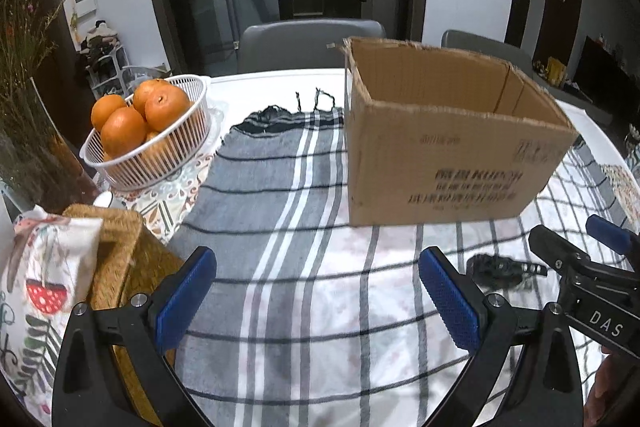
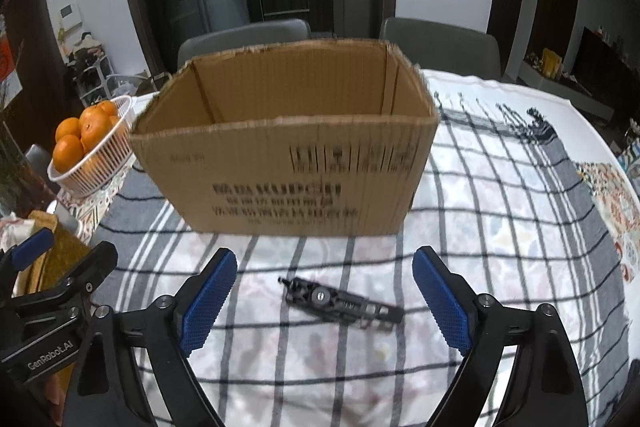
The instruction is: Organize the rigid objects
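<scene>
Box (image 2: 286, 163) print blurred, unreadable; its floor hidden. One black metal bracket (image 2: 342, 301) on cloth between right tongs' (image 2: 324, 301) spread blue pads, untouched. Left tongs (image 1: 318, 301) wide apart, empty. One basket (image 1: 160, 151), oranges (image 1: 166, 109) partly hidden.

Home dining room: table (image 1: 280, 75), chairs (image 1: 304, 43), oranges (image 1: 136, 115).
</scene>
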`<state>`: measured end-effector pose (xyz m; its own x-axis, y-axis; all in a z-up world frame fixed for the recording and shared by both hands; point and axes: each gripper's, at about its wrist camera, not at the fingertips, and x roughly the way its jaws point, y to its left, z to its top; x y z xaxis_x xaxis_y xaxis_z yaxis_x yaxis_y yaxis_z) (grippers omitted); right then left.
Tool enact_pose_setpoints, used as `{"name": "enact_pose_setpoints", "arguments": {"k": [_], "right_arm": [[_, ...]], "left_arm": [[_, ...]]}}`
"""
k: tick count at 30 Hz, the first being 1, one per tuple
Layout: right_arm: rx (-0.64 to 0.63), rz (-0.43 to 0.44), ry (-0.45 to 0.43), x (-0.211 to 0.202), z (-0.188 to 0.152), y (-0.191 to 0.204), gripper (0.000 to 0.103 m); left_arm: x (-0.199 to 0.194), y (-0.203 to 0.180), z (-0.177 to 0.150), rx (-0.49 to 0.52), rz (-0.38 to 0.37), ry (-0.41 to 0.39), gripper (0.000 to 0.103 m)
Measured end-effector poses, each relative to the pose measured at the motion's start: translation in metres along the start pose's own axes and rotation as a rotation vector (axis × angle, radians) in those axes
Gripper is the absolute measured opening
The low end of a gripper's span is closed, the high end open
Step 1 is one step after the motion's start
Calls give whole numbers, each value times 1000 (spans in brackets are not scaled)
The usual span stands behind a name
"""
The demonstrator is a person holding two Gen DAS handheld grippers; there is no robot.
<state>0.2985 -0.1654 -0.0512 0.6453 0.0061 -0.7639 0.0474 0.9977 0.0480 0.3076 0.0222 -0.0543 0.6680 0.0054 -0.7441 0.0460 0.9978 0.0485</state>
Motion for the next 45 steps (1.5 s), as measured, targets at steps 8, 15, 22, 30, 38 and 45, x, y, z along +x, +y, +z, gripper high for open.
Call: {"name": "enact_pose_setpoints", "arguments": {"k": [8, 15, 22, 30, 38, 45], "right_arm": [[32, -5, -17, -4, -30, 0, 91], [48, 6, 11, 2, -49, 3, 91], [110, 37, 66, 21, -65, -1, 94], [119, 5, 110, 48, -62, -1, 94], [81, -48, 101, 65, -52, 6, 94], [76, -66, 113, 81, -47, 8, 94]], "left_arm": [[8, -2, -24, 14, -16, 32, 103], [12, -2, -37, 37, 4, 35, 103], [23, -2, -40, 53, 21, 49, 103], [41, 4, -37, 42, 32, 81, 103], [58, 10, -33, 29, 44, 106, 103], [67, 11, -31, 28, 49, 119, 103]]}}
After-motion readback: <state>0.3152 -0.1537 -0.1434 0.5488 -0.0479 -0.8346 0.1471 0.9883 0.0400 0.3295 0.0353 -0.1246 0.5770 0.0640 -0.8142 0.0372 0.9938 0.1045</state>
